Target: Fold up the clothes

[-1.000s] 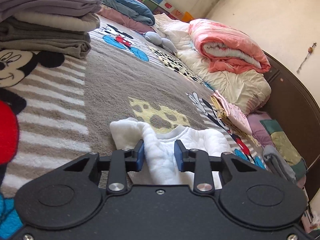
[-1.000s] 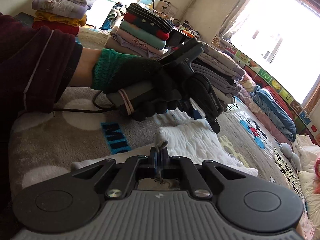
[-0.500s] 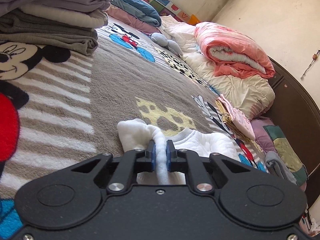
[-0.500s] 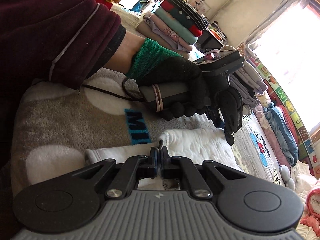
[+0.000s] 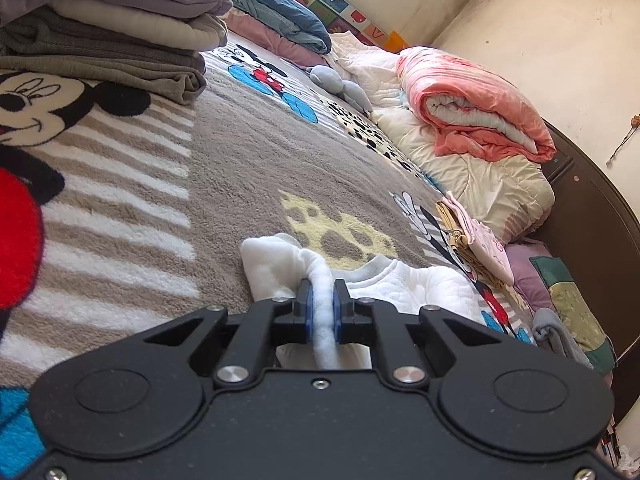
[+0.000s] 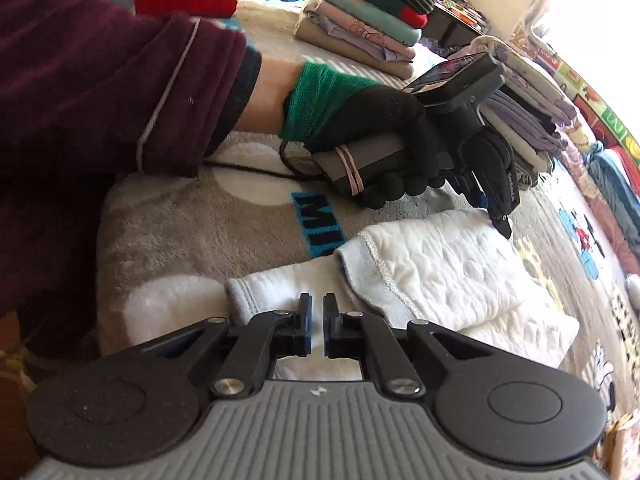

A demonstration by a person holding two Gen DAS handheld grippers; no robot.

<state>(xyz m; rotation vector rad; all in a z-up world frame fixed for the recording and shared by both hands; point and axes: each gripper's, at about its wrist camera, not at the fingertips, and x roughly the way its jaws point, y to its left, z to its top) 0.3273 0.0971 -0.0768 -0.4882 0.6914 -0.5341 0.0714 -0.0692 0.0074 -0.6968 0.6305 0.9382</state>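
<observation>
A white quilted garment lies part folded on the Mickey Mouse blanket. My left gripper is shut on a raised fold of the garment's fleecy edge, low over the bed. In the right wrist view the same garment shows one layer folded over another, with a sleeve cuff at its near end. My right gripper hovers just above that cuff; its jaws are opening with a narrow gap and no cloth between them. A person's gloved hand holds the left gripper at the garment's far side.
Stacks of folded clothes stand on the bed's left and at the far end. A rolled pink quilt rests on a cream duvet by the dark headboard. A small folded pile sits beside the garment.
The left gripper's jaws closed onto the white fold and have stayed shut. The right gripper let go of the garment edge it pinched, its jaws parted slightly, and it tipped downward.
</observation>
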